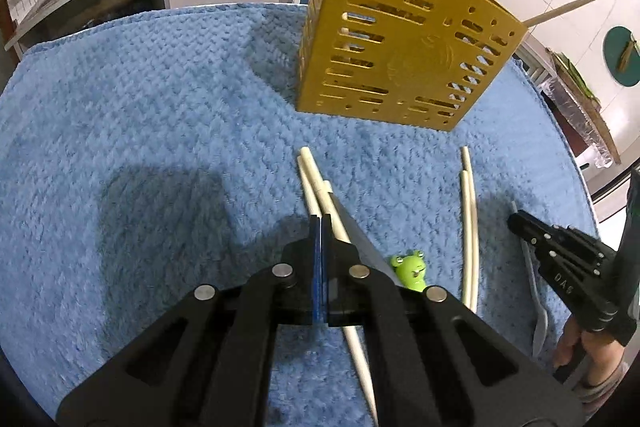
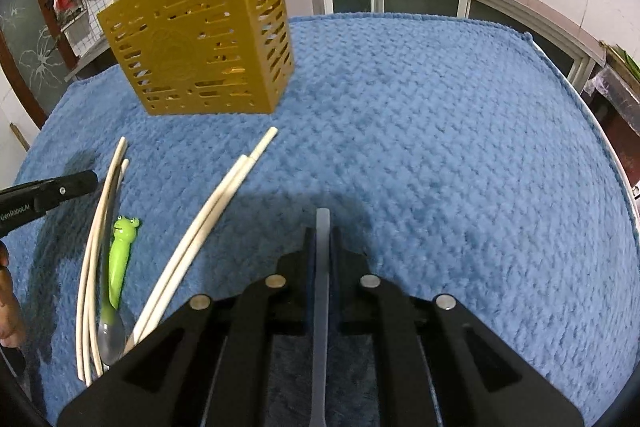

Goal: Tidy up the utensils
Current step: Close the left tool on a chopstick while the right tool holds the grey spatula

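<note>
Here, operator, is how it stood.
Left gripper [image 1: 320, 223]: your jaws were pressed together with only a blue pad line between them; whether they pinched the chopstick beside them, I could not tell.
Right gripper [image 2: 323, 231]: you had it clamped on a pale grey utensil handle [image 2: 322, 267], which ran straight out between your fingers.
Holder: the gold slotted holder [image 1: 400, 39] stood ahead of both your tools on the blue towel [image 1: 160, 107], right of your left tool and left of your right one; two sticks poked from its top.
In the way: a pair of cream chopsticks [image 1: 316, 183] lay just ahead of and under your left tool's tips; a second pair [image 1: 470, 227] lay off to its right.
Frog spoon: the green frog-headed spoon [image 2: 120, 259] lay between the two pairs.
Only in the right view: the frog spoon's full length and clear bowl.
Only in the left view: your right tool from outside, with the grey utensil under it.
Count: four loose chopsticks, one frog spoon, one grey utensil, one holder.
</note>
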Motion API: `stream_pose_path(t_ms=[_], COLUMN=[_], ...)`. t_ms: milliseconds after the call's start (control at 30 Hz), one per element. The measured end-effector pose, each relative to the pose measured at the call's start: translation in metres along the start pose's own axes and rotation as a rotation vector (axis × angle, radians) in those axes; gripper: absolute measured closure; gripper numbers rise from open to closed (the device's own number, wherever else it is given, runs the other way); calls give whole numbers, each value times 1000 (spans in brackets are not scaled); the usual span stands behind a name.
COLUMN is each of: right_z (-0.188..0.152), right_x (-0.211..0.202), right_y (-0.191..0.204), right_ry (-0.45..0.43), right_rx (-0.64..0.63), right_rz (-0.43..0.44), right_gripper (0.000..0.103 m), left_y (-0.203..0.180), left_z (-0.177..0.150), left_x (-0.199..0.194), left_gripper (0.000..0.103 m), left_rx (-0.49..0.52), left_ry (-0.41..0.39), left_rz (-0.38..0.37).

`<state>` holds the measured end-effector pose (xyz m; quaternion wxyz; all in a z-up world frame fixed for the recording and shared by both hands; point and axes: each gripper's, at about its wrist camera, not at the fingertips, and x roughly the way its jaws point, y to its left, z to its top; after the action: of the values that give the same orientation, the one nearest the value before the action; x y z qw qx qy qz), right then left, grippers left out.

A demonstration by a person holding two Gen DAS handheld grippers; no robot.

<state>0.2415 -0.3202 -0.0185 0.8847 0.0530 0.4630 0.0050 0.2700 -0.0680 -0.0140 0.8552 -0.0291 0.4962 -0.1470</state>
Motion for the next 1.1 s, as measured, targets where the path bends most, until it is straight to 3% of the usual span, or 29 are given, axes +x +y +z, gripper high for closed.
stream_pose_path(t_ms=[333,467,600,700,833,1100], right_z=[-2,-3,-4,-5,-5,-6], right_x=[0,0,-3,-3,-3,-3], right_y=[-5,-4,-5,-7,-8,-6], right_ry=[4,10,17,21,20,24], right_rx=[8,3,7,13,22,11], right_rz=[9,2,5,12,12,-1], right_gripper=[96,95,95,95,95,95], left_y=[-9,-19,-23,-21,-17,-15], left_z=[-2,2,4,1,0,4], left_x=[13,19,19,15,19,29], left_gripper=[103,93,93,91,72,71], left_rx=[26,54,65,71,73,66], left_ry=[42,37,30,30,32,59], left_rz=[52,96,157,141,180,159])
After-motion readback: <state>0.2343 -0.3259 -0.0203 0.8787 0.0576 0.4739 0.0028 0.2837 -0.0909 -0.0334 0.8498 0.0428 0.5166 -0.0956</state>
